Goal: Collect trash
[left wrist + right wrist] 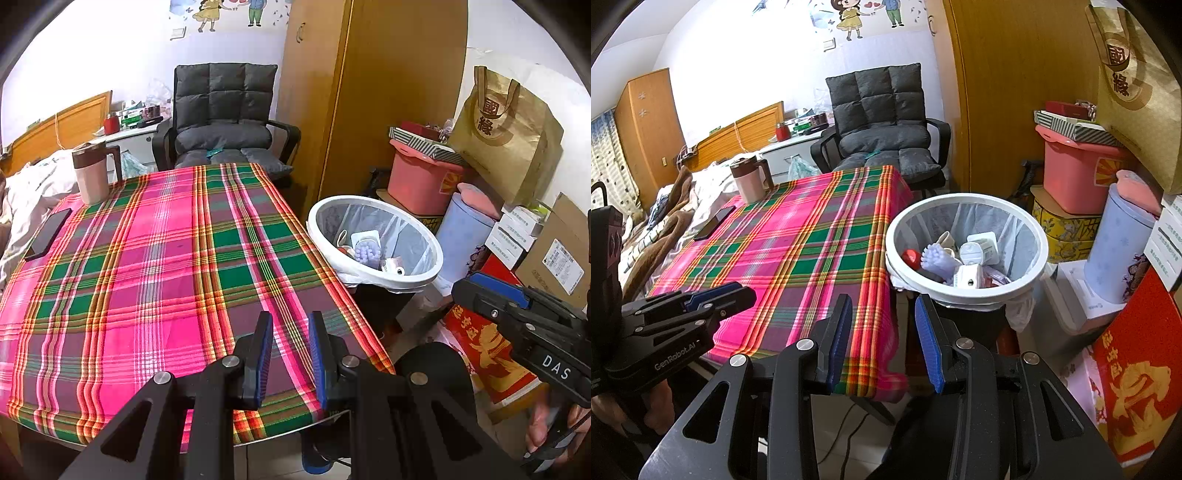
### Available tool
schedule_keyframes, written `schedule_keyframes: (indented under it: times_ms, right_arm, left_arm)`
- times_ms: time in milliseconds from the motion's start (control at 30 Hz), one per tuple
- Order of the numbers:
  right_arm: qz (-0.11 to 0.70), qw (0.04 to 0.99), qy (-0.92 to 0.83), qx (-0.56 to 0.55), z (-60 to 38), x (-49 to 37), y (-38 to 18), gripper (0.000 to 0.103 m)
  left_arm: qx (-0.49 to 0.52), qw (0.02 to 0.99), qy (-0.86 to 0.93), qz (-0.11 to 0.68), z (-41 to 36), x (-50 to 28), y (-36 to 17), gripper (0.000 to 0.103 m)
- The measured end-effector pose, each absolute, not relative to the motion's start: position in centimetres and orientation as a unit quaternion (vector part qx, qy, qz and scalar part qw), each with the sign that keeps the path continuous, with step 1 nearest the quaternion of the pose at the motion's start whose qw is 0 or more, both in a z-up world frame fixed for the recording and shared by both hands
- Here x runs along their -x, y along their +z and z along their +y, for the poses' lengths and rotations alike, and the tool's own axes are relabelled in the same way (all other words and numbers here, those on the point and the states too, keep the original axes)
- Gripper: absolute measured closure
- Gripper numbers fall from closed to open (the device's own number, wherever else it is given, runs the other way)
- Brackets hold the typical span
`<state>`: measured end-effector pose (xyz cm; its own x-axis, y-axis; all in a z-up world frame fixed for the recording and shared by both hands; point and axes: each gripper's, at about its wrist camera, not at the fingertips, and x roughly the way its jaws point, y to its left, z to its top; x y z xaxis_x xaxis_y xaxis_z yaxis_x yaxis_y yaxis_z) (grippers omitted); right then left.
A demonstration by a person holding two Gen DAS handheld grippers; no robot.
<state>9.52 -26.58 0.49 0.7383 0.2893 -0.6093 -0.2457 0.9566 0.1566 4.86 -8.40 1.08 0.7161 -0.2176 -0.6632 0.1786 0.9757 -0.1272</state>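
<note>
A white-rimmed trash bin (373, 243) with a clear liner stands beside the table's right edge; it also shows in the right wrist view (966, 243). Several pieces of trash lie inside it: a purple bumpy item (936, 258), white containers (975, 251) and a red piece (910, 256). My left gripper (290, 325) is open and empty above the near part of the plaid tablecloth (166, 258). My right gripper (882, 310) is open and empty, just off the table's near right corner, short of the bin. Each gripper shows at the edge of the other's view.
A pink-and-brown jug (90, 173) and a black phone (48, 234) sit at the table's far left. A grey chair (225, 118) stands behind the table. A wooden wardrobe (388, 92), pink tub (421, 181), blue container (461, 236), boxes and a paper bag (506, 136) crowd the right.
</note>
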Motion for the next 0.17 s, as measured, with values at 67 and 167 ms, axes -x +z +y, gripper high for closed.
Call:
schedule_keyframes:
  times_ms: [67,167]
  right_arm:
    - [0.332,0.932,0.143,-0.033,-26.6,-9.52,0.49,0.065]
    - [0.332,0.932,0.143,-0.033,-26.43,-9.4,0.47,0.065]
  left_arm:
    - [0.026,0.926,-0.105,0.363,-8.45,-4.93,0.93,0.084]
    - [0.026,0.926,-0.102,0.364,-8.49,-5.0,0.81,0.084]
